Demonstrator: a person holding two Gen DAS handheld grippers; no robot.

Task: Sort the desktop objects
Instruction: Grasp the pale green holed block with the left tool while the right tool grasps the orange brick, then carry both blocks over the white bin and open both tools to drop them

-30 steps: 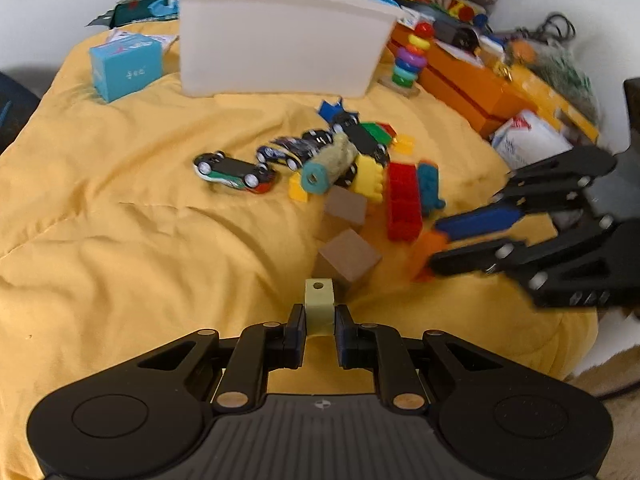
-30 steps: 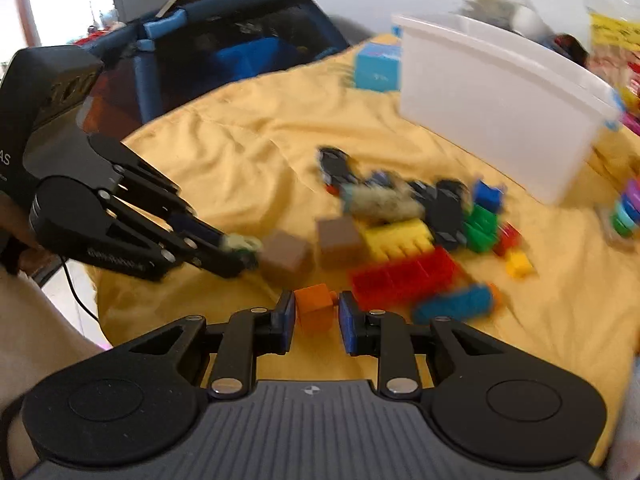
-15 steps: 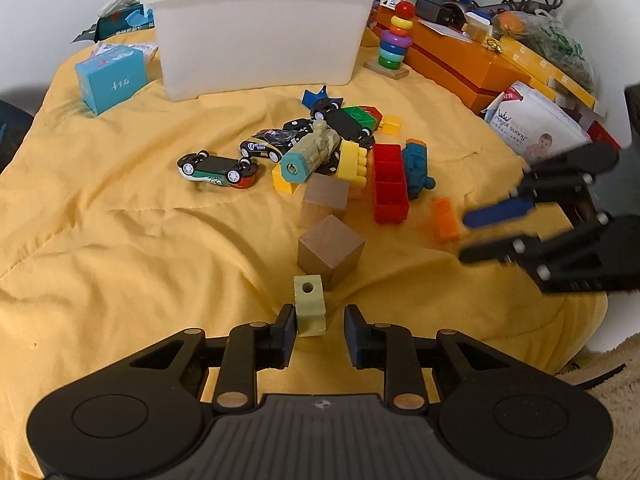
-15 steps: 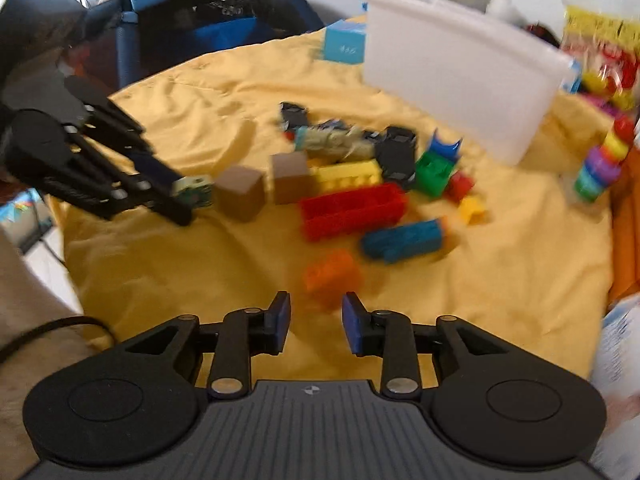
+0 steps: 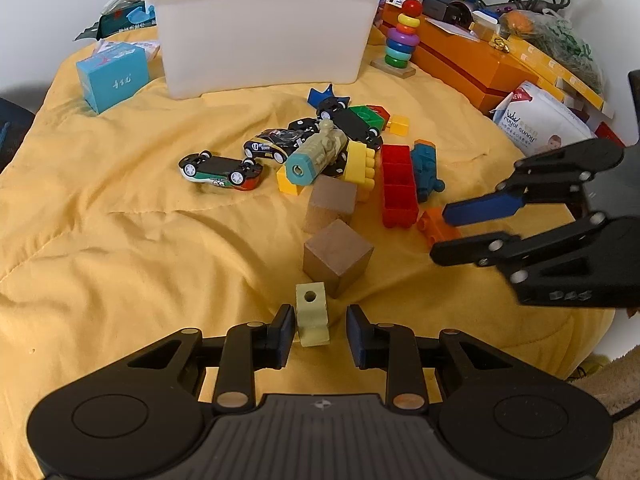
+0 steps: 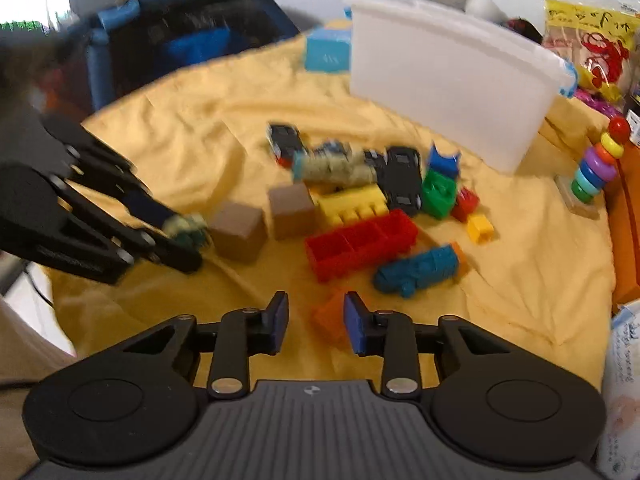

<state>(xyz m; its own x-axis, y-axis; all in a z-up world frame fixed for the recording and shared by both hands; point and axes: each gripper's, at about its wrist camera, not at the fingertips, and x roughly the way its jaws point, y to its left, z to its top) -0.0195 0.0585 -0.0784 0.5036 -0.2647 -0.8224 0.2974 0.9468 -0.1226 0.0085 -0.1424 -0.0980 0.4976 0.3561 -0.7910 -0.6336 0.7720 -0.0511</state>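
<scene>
Two claws: both stand open over a yellow cloth that covers the surface.
Left claw: jaws parted, gripping nothing; a pale green block with a round hole in its top stands between them, close to the left pad, though contact cannot be judged.
Right claw: jaws parted and empty; an orange brick lies on the cloth just beyond them, blurred in the right wrist view.
Wooden cubes: one brown cube sits just beyond the green block; a second lies farther off, apart from the first.
Toy pile: red brick, blue brick, yellow brick, a tan toy train with a teal end, and several toy cars, one lying upside down at the left of the pile.
White bin: stands at the far side of the cloth, behind the pile.
Blue box: left of the bin; pale characters on its face, too small to read.
Ring stacker: right of the bin, red ball on top.
White pouch: at the far right, printed with "royal sunny" and a red tag reading "NEW".
Orange case: behind the pouch, with a brass latch.
</scene>
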